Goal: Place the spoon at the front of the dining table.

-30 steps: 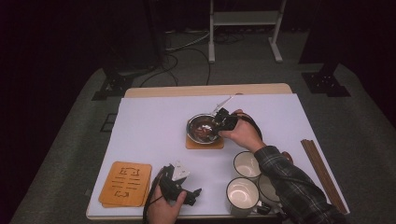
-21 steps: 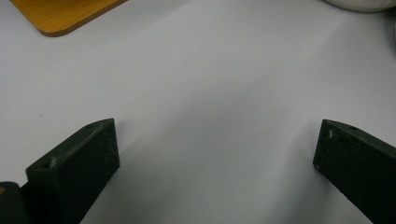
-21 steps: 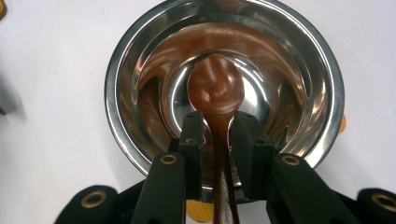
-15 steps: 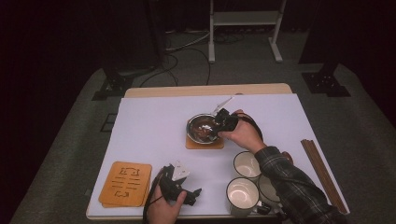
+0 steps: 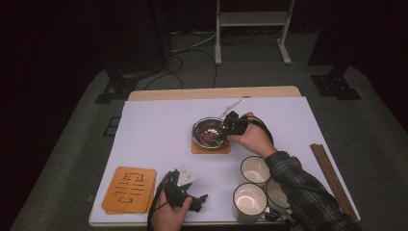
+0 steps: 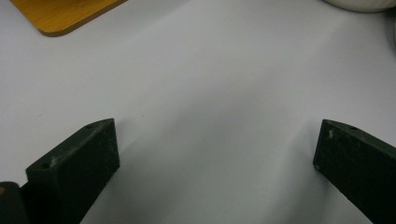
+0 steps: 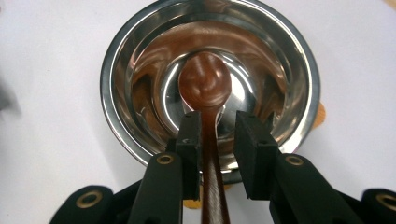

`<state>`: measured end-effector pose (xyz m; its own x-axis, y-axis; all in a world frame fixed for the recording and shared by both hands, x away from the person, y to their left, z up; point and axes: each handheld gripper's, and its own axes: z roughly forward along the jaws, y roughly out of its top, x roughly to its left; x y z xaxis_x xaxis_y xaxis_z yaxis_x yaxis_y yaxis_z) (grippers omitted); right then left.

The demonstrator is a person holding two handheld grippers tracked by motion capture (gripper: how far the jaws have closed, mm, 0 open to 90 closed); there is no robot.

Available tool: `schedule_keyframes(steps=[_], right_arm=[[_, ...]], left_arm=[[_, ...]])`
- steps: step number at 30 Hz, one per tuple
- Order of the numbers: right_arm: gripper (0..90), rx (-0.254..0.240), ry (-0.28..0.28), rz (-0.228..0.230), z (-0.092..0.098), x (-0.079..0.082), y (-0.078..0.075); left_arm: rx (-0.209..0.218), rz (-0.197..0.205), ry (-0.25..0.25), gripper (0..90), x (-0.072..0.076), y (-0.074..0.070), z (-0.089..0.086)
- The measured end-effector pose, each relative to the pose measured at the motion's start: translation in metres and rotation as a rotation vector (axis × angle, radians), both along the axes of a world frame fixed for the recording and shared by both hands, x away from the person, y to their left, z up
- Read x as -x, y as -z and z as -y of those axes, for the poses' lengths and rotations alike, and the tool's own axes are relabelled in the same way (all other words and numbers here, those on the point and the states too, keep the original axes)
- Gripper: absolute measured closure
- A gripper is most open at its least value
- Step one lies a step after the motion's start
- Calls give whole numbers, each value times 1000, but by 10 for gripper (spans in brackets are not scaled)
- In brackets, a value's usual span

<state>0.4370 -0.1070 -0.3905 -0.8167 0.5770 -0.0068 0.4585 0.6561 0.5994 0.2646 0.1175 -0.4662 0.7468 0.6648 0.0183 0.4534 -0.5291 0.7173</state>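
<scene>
L tongs (image 5: 196, 201) sit at the near edge, spread wide over bare surface (image 5: 159, 130), holding nothing. A wood board (image 5: 130, 188) lies just left of them & mugs (image 5: 249, 199) to the right.

Mid-surface, R tongs (image 7: 219, 126) are at the bowl (image 7: 107, 93), which sits on a coaster (image 5: 210, 148). Their jaws have just been opening. The spoon (image 7: 204, 84) handle runs btwn them w/ a gap on one side, so it's not pinched; the other pad is v. close or touching, can't tell. Spoon head rests in the bowl bottom, handle over the near rim.

Looks like a spoon drop-off. To do it well: spread the R tongs a bit more so both pads clear the handle, then back out along the handle line, w/o dragging sideways. A snag could flip the spoon or slide the bowl off its coaster. Keep L parked.
</scene>
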Motion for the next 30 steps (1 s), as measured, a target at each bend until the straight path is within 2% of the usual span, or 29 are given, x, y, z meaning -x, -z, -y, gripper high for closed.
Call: schedule_keyframes(steps=[13, 30], right_arm=[[708, 16, 13, 18, 11, 4, -4], [711, 6, 41, 21, 24, 2, -6]], left_arm=[[-1, -1, 0, 0, 0, 0, 0], [2, 2, -1, 0, 0, 0, 0]])
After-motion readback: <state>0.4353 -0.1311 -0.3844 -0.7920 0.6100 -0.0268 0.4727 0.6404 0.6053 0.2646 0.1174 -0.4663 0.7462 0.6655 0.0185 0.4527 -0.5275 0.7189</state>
